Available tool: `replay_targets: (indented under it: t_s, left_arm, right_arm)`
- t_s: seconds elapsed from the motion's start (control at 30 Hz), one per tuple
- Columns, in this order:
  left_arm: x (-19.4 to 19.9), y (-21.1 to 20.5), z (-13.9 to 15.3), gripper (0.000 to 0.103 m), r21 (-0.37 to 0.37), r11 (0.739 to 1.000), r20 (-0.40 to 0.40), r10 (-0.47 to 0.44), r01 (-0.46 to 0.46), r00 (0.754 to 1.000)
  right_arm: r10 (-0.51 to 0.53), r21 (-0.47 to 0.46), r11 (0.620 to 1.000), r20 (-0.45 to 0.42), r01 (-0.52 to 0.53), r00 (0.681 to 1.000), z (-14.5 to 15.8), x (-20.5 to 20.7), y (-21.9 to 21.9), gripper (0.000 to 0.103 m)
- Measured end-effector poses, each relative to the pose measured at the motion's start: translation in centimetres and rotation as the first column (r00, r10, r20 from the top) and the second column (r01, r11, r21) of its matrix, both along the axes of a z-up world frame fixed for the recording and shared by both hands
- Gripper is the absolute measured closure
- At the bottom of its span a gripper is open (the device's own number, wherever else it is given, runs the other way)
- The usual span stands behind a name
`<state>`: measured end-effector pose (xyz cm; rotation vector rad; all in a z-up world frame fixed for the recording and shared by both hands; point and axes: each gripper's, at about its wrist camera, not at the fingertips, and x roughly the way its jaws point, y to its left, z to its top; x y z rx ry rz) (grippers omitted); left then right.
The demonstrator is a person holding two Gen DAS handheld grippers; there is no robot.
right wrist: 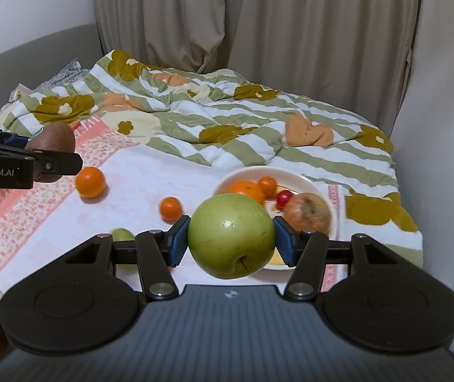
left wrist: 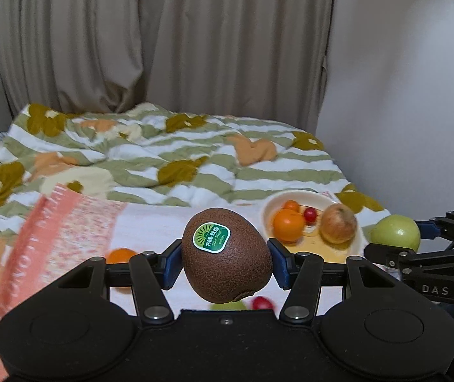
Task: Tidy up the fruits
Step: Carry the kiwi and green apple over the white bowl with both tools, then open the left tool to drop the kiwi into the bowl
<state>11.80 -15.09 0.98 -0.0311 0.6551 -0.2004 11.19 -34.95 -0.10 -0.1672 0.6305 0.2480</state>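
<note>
Kiwi (left wrist: 226,256) sits clamped between my left gripper (left wrist: 226,262) pads; my right gripper (right wrist: 231,238) pinches a green apple (right wrist: 231,235).

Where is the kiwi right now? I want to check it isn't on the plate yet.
The kiwi is clamped in the left gripper, held above the cloth, left of the plate. In the right wrist view it shows at far left.
</note>
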Motion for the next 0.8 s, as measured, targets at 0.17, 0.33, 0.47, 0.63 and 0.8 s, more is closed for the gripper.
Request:
replay_targets:
  t_s: [0.17,0.33,0.47,0.63,0.8]
  left_arm:
    - [2.3,-3.4,-1.6,0.043,-0.011,0.999,-0.052,-0.052,0.052,0.997]
    - [4.7,-6.6,-3.7,0.043,0.006,0.993,-0.091,-0.117,0.118,0.989]
    - [7.2,-8.7,-5.6,0.043,0.033,0.984,-0.124,-0.172,0.177,0.977]
    - [10.1,-11.0,-7.9,0.043,0.070,0.967,-0.177,-0.228,0.243,0.957]
    - [12.4,-12.6,-9.8,0.043,0.096,0.952,-0.232,-0.261,0.289,0.937]
  right_arm:
    - [-0.022,0.010,1.000,-0.018,0.022,1.000,-0.7,1.4,-3.1,0.032]
    - [-0.064,0.016,0.998,-0.044,0.064,0.997,-1.8,2.8,-5.3,0.032]
    - [-0.102,0.029,0.994,-0.062,0.104,0.993,-2.8,3.7,-6.7,0.032]
    - [-0.162,0.054,0.984,-0.091,0.167,0.983,-3.9,4.9,-8.0,0.032]
    - [-0.204,0.068,0.975,-0.106,0.212,0.973,-4.6,5.7,-8.7,0.032]
